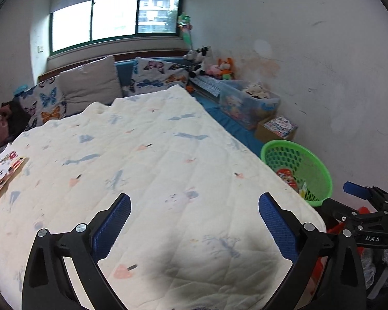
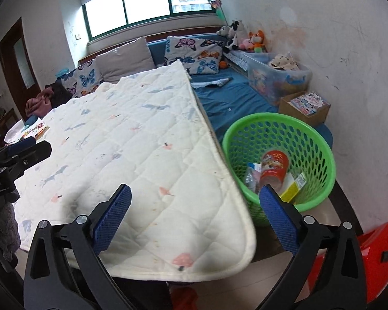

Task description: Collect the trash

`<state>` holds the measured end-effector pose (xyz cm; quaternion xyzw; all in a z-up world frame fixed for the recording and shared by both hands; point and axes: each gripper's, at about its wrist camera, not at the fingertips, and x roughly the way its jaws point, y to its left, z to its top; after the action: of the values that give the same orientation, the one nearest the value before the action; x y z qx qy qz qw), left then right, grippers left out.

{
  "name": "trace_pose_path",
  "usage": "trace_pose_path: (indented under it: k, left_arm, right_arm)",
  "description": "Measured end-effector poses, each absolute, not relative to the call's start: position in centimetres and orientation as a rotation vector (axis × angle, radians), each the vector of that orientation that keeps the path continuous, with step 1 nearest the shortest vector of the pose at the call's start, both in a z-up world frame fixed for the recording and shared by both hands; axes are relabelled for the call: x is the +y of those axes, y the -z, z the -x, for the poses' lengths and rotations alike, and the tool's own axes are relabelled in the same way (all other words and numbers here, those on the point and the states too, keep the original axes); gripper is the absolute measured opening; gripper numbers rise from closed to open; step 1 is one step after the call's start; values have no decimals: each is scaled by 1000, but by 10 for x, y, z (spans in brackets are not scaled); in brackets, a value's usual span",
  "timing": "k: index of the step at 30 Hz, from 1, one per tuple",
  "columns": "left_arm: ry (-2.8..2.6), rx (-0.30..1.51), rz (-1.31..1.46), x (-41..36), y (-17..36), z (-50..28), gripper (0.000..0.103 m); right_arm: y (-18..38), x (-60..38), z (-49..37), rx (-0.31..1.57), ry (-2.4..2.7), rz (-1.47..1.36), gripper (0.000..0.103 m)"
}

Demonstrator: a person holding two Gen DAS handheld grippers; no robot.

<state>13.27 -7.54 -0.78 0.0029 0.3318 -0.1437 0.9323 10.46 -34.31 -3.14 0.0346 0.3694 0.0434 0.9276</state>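
A green perforated basket [image 2: 279, 126] stands at the bed's right front corner and also shows in the left wrist view [image 1: 313, 168]. It holds a red can [image 2: 273, 168], a yellow carton [image 2: 293, 188] and a clear wrapper [image 2: 251, 178]. My left gripper [image 1: 194, 206] is open and empty above the white quilt [image 1: 147, 155]. My right gripper [image 2: 195, 199] is open and empty over the quilt's front corner, its right finger [image 2: 279, 217] just in front of the basket. The right gripper also shows in the left wrist view [image 1: 359, 193].
A picture book [image 1: 2, 173] lies at the quilt's left edge. Butterfly pillows [image 2: 194, 54], plush toys [image 2: 248, 38], a clear storage bin [image 2: 279, 77] and a cardboard box [image 2: 305, 108] line the wall side. A red object [image 2: 370, 253] sits on the floor at right.
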Motion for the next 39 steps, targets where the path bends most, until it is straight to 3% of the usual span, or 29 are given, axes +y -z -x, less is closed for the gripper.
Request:
trace_pose_path:
  k: [12, 39]
  left_arm:
    - [159, 648, 29, -28, 7, -104, 96]
    - [58, 624, 20, -18, 12, -78, 96]
  right_arm:
    - [32, -317, -99, 759, -113, -61, 98]
    - [29, -295, -97, 751, -162, -28, 98]
